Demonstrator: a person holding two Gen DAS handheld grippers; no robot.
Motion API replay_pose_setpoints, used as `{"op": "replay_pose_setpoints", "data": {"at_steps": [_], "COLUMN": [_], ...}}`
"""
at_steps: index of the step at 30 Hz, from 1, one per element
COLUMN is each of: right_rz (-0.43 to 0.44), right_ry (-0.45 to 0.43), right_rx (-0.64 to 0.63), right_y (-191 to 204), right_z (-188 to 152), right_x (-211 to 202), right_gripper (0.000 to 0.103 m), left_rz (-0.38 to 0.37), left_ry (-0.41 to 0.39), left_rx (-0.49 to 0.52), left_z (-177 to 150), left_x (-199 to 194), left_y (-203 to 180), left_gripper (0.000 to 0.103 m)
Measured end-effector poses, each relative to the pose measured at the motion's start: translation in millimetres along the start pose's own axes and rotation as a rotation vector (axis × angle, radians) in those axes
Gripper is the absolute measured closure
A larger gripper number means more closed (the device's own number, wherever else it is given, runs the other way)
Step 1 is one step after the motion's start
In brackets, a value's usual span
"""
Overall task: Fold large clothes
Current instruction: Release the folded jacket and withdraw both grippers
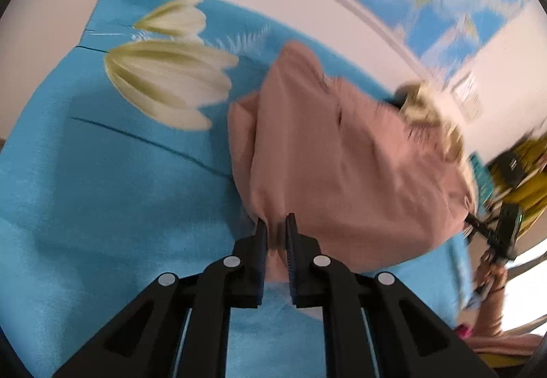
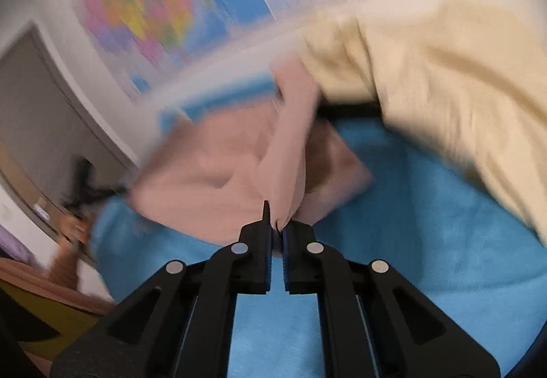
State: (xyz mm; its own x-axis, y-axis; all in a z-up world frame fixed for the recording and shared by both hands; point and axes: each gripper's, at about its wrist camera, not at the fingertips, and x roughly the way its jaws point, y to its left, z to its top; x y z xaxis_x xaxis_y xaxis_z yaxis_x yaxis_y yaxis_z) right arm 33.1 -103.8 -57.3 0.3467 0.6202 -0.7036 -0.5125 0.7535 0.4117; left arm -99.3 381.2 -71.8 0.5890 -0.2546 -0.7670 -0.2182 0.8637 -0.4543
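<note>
Blue tulip-print cover [image 1: 102, 190]; map [image 2: 143, 12] on wall.

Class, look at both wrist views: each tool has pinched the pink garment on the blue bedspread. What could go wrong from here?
1. The right tool pinches only a narrow bunched fold of the pink garment; it may slip out when lifted.
2. The cream garment lies close beside the pink one and could snag or be dragged along.
3. The left tool grips wrinkled edge fabric, so the fold may come out crooked.

Both wrist views look steeply down, close, sharing pink garment [image 1: 342, 156]
</note>
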Motion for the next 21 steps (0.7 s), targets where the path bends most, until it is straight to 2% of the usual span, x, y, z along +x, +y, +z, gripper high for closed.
{"op": "replay_pose_setpoints", "data": {"at_steps": [1, 2, 3, 5, 6, 7, 11, 15, 17, 18, 19, 20, 21], "right_rz": [-0.007, -0.009, 0.002, -0.006, -0.025, -0.033, -0.085, -0.149, -0.154, -0.152, -0.15, -0.136, -0.114], "right_ry": [0.026, 0.019, -0.008, -0.074, -0.13, -0.156, -0.15, -0.136, -0.1, -0.083, -0.068, -0.048, -0.027], "right_rx": [0.019, 0.041, 0.062, 0.075, 0.056, 0.029, -0.057, -0.114, -0.118, -0.117, -0.119, -0.124, -0.13], "right_y": [-4.8, -10.3, -13.4, -13.2, -9.1, -4.1, 15.4, 22.4, 16.6, 13.6, 13.9, 12.5, 14.7], "right_z": [-0.9, -2.6, -2.3, 3.0, 5.8, 8.8, 28.7, 53.5, 68.4, 76.0, 80.5, 85.5, 91.3], "right_x": [10.4, 13.2, 9.0, -3.6, -13.6, -17.6, -6.5, 28.9, 51.2, 62.4, 70.9, 79.7, 88.2], "right_gripper": [0.092, 0.09, 0.082, 0.061, 0.043, 0.039, 0.039, 0.042, 0.051, 0.062, 0.074, 0.083, 0.099], "left_rz": [0.015, 0.022, 0.03, 0.052, 0.059, 0.051, 0.046, 0.103, 0.109, 0.122, 0.13, 0.132, 0.137], "left_ry": [0.005, 0.0, -0.015, -0.043, -0.064, -0.081, -0.149, -0.13, -0.097, -0.082, -0.06, -0.042, -0.028], "left_rx": [0.007, 0.005, -0.002, -0.021, -0.022, -0.013, 0.055, 0.104, 0.122, 0.127, 0.138, 0.139, 0.13], "left_z": [-1.1, -0.6, -0.2, 1.2, 3.2, 6.5, 27.6, 53.9, 66.1, 70.7, 74.5, 77.7, 80.2], "left_x": [5.7, 8.0, 6.7, -1.9, -7.1, -11.0, -21.3, -1.3, 16.2, 26.7, 38.5, 48.3, 56.1], "left_y": [-2.5, -2.0, -1.5, 4.1, 3.9, 2.4, -19.5, -37.3, -41.0, -43.4, -46.1, -46.7, -46.2], "left_gripper": [0.091, 0.088, 0.083, 0.045, 0.041, 0.038, 0.026, 0.026, 0.026, 0.027, 0.033, 0.053, 0.066]}}
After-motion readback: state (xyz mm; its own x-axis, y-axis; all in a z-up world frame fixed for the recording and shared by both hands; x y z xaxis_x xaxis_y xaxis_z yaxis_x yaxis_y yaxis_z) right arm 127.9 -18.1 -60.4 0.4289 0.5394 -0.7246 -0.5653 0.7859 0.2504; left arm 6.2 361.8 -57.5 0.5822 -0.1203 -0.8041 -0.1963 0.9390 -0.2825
